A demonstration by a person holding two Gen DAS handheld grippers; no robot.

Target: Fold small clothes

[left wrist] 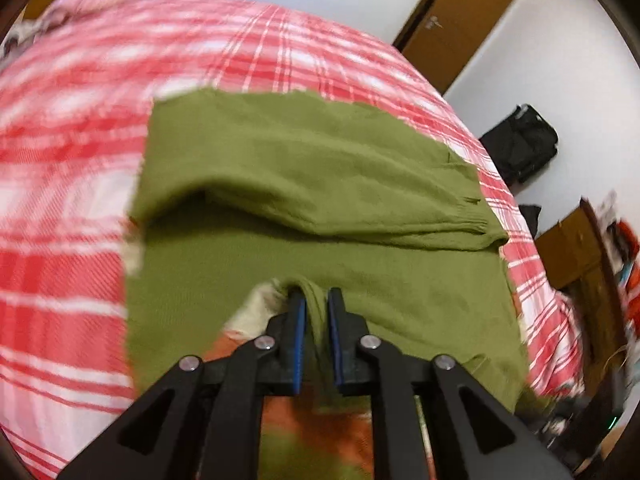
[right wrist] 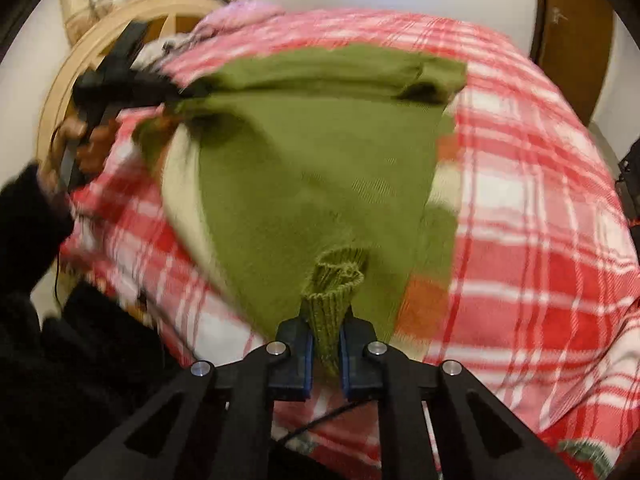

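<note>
Green sweater (left wrist: 320, 184): laid on a red-and-white checked bedspread (left wrist: 68, 152), one sleeve folded crosswise over the body. Left gripper (left wrist: 316, 300) pinched on a fabric fold; right gripper (right wrist: 326, 320) clamped on a ribbed cuff (right wrist: 334, 280). White walls, brown door (left wrist: 456, 20).

Black left claw (left wrist: 317, 300), black right claw (right wrist: 325, 320) (blue pads, silver screws); black sleeve (right wrist: 28, 216).

plaid bedspread (left wrist: 60, 168) motion-blurred, black bag (left wrist: 520, 142) indistinct
</note>
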